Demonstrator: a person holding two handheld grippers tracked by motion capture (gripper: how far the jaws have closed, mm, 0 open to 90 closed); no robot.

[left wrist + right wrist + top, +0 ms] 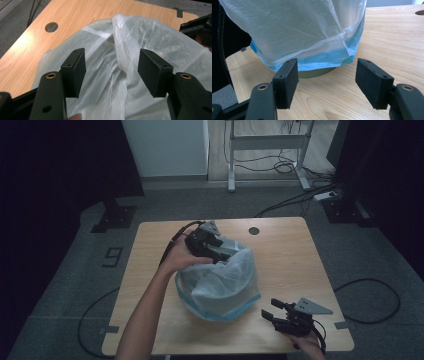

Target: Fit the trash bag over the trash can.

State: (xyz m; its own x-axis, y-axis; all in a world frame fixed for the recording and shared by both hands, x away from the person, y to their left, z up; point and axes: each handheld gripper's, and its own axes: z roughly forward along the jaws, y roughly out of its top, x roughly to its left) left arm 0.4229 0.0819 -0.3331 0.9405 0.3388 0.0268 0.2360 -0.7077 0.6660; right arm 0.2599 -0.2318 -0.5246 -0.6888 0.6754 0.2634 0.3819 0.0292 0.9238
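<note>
The left claw (111, 75) hangs open over a raised fold of the plastic bag (222, 280) lining a bin (317, 73) mid-surface — next, pinch that fold. The right claw (272, 316), also open, waits apart near the surface's (290, 265) front edge.

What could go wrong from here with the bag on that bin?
The left tongs stand open around a loose fold of the plastic bag; the thin film could slip out or tear when pinched. The right tongs sit open, apart from the bin, so nothing steadies it: a pull could drag or tip it.
</note>
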